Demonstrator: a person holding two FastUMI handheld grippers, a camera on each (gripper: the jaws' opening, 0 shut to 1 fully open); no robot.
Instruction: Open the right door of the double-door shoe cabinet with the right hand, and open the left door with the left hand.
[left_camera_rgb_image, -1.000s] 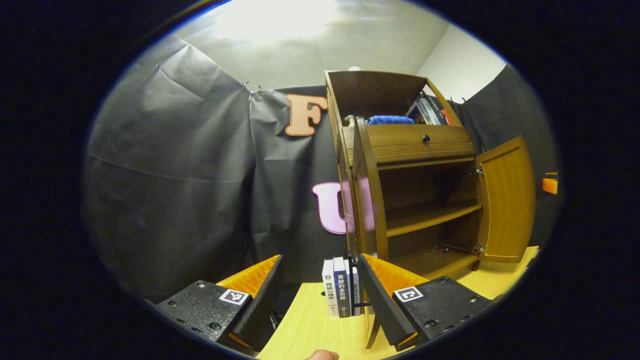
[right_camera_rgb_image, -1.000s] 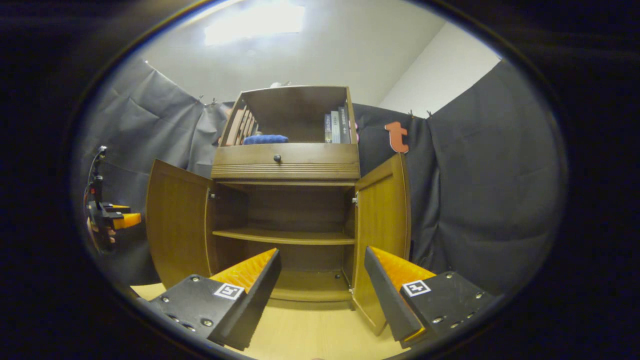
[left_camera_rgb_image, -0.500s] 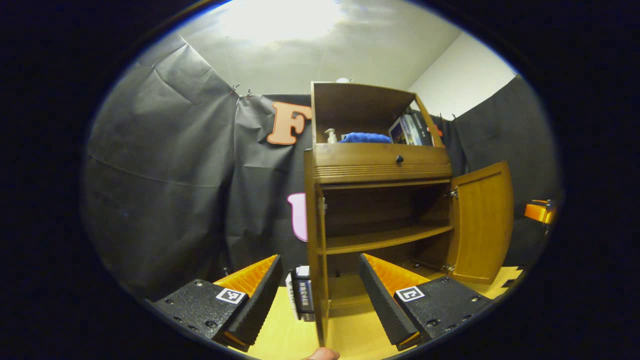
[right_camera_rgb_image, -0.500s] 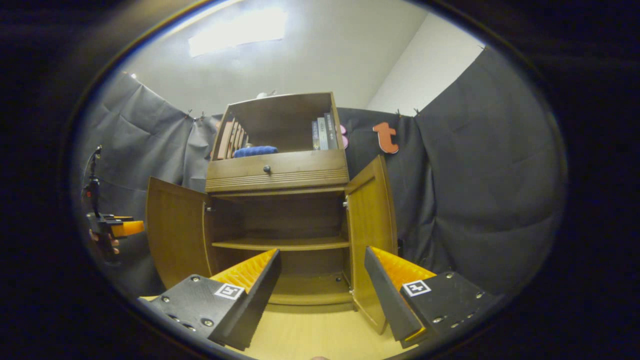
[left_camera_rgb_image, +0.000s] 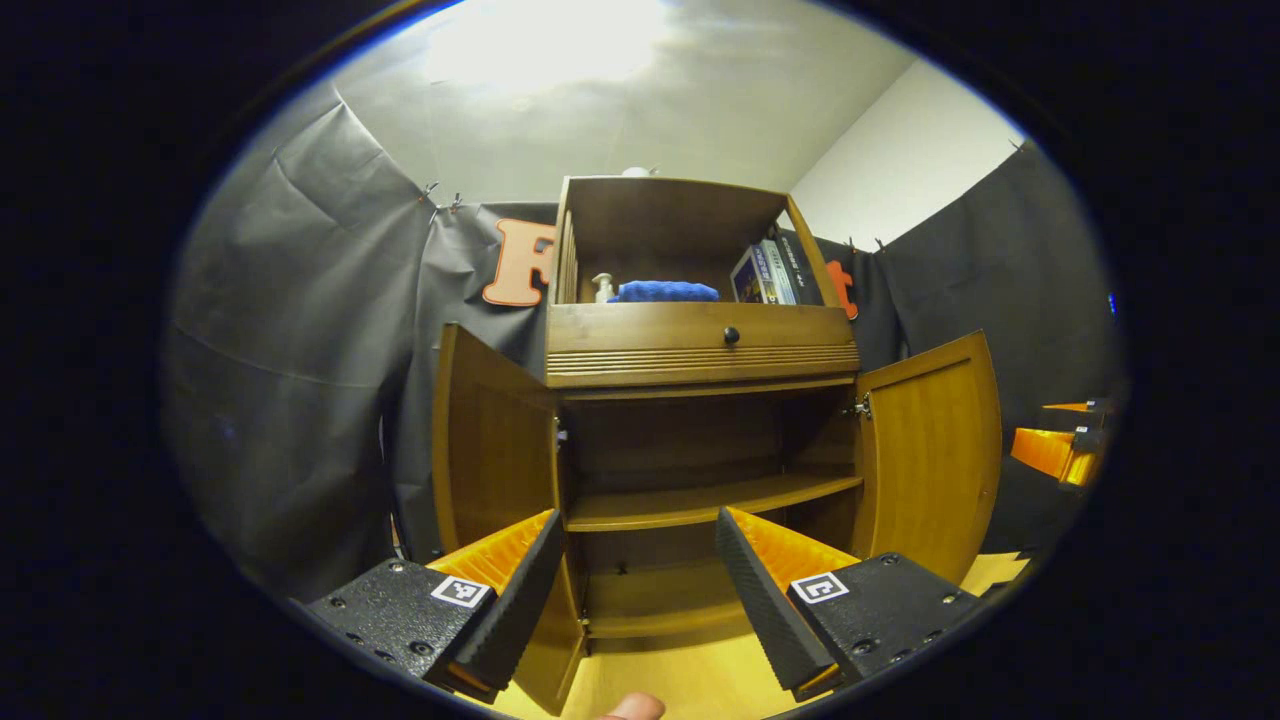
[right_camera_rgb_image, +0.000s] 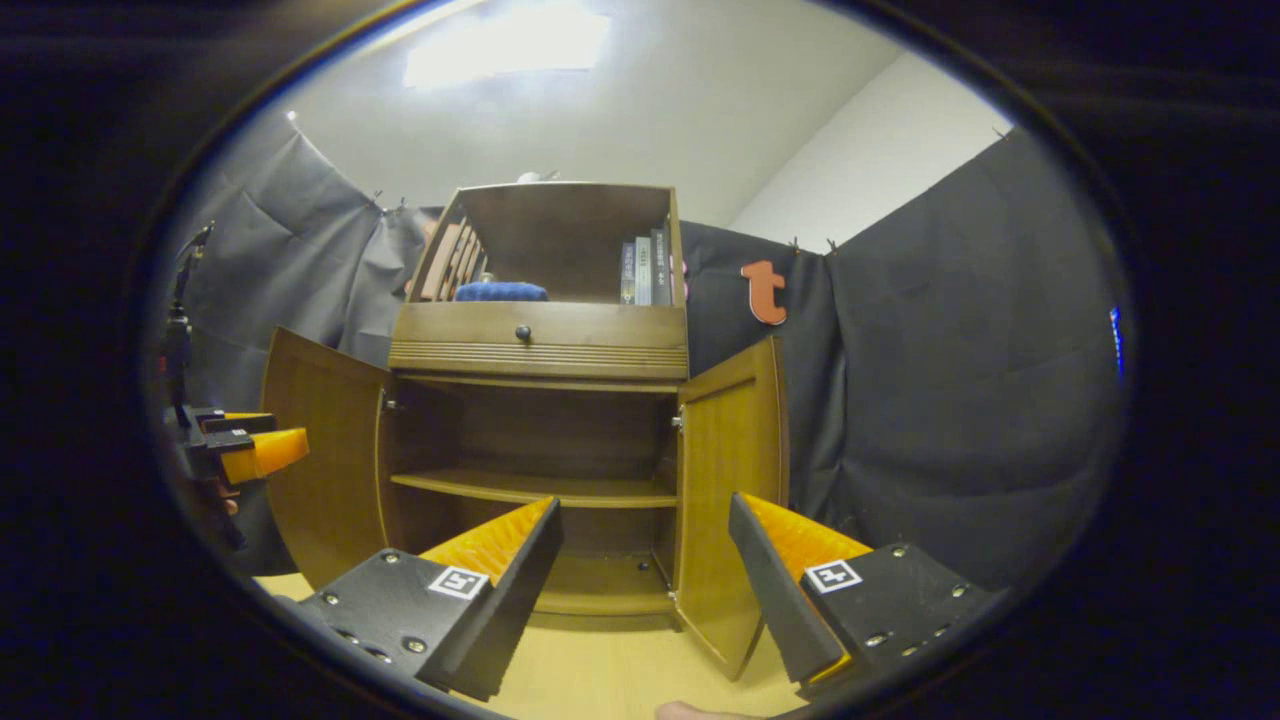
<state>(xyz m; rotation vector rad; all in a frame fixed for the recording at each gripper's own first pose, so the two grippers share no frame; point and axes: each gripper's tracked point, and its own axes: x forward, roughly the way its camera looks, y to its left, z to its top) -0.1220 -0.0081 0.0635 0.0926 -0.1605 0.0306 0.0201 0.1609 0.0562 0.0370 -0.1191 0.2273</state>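
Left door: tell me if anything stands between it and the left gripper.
Nothing visible does. The left door is swung open, and the left gripper, jaws apart and empty, points into the cabinet with open space between them.

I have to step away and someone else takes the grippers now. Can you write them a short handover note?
Left gripper: open, holding nothing, facing the cabinet's open front.
Right gripper: open, holding nothing, in front of the cabinet.
Left door stands swung open; right door stands swung open too. The shelf inside looks bare, as far as can be seen.
Done: both doors of the shoe cabinet are open.
Left: nothing on the doors; both grippers are off them, so just draw back.
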